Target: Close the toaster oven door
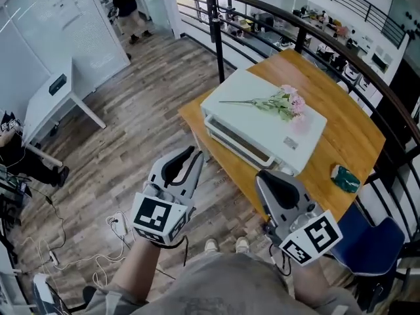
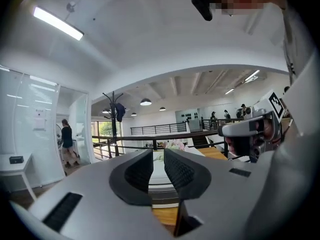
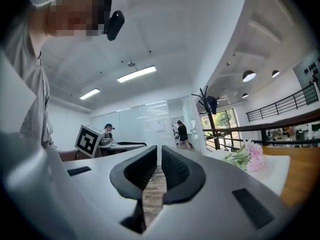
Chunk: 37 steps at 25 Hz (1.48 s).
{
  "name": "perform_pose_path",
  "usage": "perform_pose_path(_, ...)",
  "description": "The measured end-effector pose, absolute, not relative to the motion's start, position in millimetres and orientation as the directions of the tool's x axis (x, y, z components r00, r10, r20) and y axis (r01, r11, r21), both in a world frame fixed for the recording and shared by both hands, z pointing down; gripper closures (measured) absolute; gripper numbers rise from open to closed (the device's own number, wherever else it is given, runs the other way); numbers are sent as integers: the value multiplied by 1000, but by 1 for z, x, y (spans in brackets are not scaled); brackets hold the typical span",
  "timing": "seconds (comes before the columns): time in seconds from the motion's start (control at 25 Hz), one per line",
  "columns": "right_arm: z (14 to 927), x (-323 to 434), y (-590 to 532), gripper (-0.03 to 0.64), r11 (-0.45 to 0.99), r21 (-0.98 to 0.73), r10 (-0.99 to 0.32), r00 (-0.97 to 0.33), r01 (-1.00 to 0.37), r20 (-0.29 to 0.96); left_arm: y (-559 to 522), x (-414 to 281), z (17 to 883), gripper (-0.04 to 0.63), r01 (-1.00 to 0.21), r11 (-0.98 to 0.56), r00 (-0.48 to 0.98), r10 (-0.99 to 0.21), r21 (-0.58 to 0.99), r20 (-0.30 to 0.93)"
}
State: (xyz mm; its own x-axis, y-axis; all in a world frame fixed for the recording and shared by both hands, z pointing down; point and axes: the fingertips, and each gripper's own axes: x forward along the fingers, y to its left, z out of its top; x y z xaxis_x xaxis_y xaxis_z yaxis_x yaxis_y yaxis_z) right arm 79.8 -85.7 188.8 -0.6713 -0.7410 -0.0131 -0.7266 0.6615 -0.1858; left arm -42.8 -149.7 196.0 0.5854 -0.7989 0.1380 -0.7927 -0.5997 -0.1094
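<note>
A white toaster oven (image 1: 262, 120) stands on a wooden table (image 1: 351, 133), its front with a dark window strip turned toward me; the door looks upright against the body. A sprig of pink flowers (image 1: 282, 102) lies on its top. My left gripper (image 1: 195, 153) hovers over the floor short of the oven's front left corner, with a narrow gap between its jaws and nothing in it. My right gripper (image 1: 262, 176) hangs just before the oven's front right corner, jaws together and empty. The left gripper view looks past the left gripper (image 2: 158, 151) to the oven (image 2: 160, 174).
A green object (image 1: 344, 178) lies on the table's near right corner, with a blue chair (image 1: 367, 241) below it. A dark railing (image 1: 315, 28) curves behind the table. A white desk (image 1: 56, 90) and floor cables (image 1: 118, 225) are at the left. A person (image 1: 125, 8) stands far off.
</note>
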Motion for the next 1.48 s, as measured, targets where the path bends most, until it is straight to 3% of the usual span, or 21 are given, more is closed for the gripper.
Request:
perform_pose_path(0.56, 169, 64, -53, 572, 720, -119, -687, -726, -684, 17, -96, -78, 179, 558, -828, -557, 553, -830, -69, 70)
perform_pose_path(0.84, 175, 51, -53, 574, 747, -78, -658, -751, -660, 50, -88, -84, 202, 569, -831, -553, 540, -829, -68, 144)
perform_pose_path(1.48, 178, 49, -55, 574, 749, -55, -657, -751, -660, 64, -90, -80, 201, 569, -821, -564, 549, -823, -91, 147)
